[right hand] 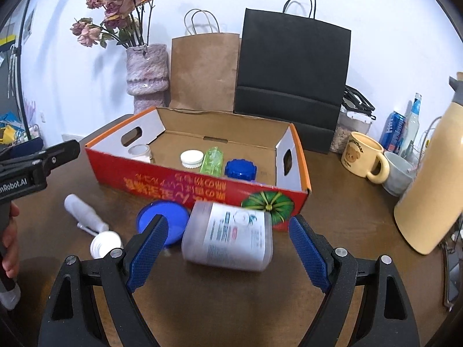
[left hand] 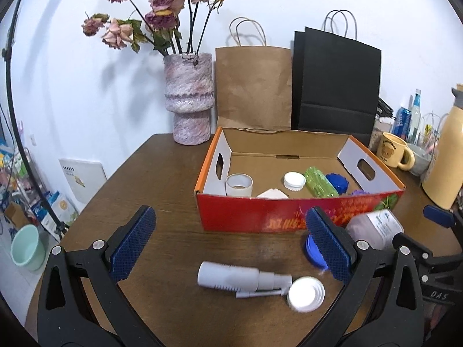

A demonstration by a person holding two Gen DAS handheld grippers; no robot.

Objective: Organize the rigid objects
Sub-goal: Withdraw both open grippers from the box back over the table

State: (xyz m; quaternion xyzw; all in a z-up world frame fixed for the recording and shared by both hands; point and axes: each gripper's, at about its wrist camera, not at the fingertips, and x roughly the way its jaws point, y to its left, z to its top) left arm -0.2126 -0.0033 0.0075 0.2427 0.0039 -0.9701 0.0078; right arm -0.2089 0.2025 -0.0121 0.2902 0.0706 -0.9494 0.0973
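Observation:
A red cardboard box [left hand: 260, 215] stands open on the brown table and holds several small items, among them a white cap [left hand: 294, 180], a green bottle [left hand: 319, 185] and a blue lid [left hand: 337, 183]. In front of it lie a white spray bottle [left hand: 240, 279], a white cap [left hand: 306, 295], a blue lid [right hand: 165, 217] and a clear labelled jar [right hand: 228, 237] on its side. My left gripper [left hand: 231, 217] is open above the spray bottle. My right gripper [right hand: 228, 221] is open, and the jar lies between its pads without touching them.
Behind the box stand a vase of dried roses [left hand: 189, 98], a brown paper bag [left hand: 253, 86] and a black paper bag [left hand: 335, 81]. A yellow mug [right hand: 361, 159], a grey cup [right hand: 400, 172], a cream thermos [right hand: 434, 185] and cans crowd the right side.

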